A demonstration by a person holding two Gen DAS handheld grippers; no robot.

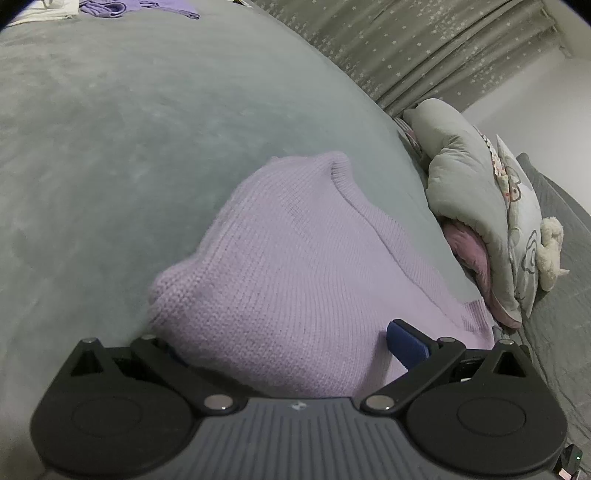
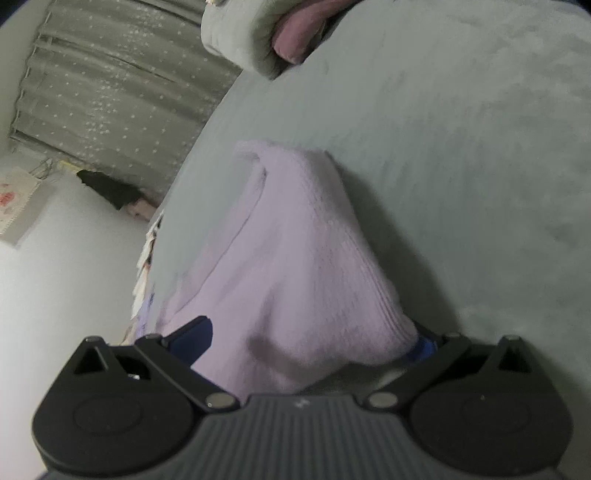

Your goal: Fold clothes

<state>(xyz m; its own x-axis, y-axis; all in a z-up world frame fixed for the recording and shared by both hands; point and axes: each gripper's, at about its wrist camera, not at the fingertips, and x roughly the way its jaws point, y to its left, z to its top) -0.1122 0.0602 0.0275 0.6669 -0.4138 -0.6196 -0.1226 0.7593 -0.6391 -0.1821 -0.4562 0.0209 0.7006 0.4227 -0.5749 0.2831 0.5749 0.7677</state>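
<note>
A lilac knit sweater (image 1: 288,266) lies bunched on the grey-green bed cover (image 1: 129,147). In the left wrist view its near end fills the gap between the fingers of my left gripper (image 1: 288,347). The jaws stand wide apart; the right blue pad (image 1: 406,345) shows and the fabric hides the left one. The right wrist view is blurred. There the sweater (image 2: 295,258) rises off the bed cover (image 2: 461,147) in a ridge into my right gripper (image 2: 310,343), whose jaws also stand wide, and casts a shadow to its right. One blue pad (image 2: 194,338) shows at the left.
More purple clothing (image 1: 110,7) and a white item (image 1: 55,9) lie at the bed's far end. A rolled grey quilt (image 1: 465,192), a pink cushion (image 1: 469,254) and a plush toy (image 1: 552,251) sit by the star-patterned curtain (image 1: 424,48). White wall (image 2: 66,266) borders the bed.
</note>
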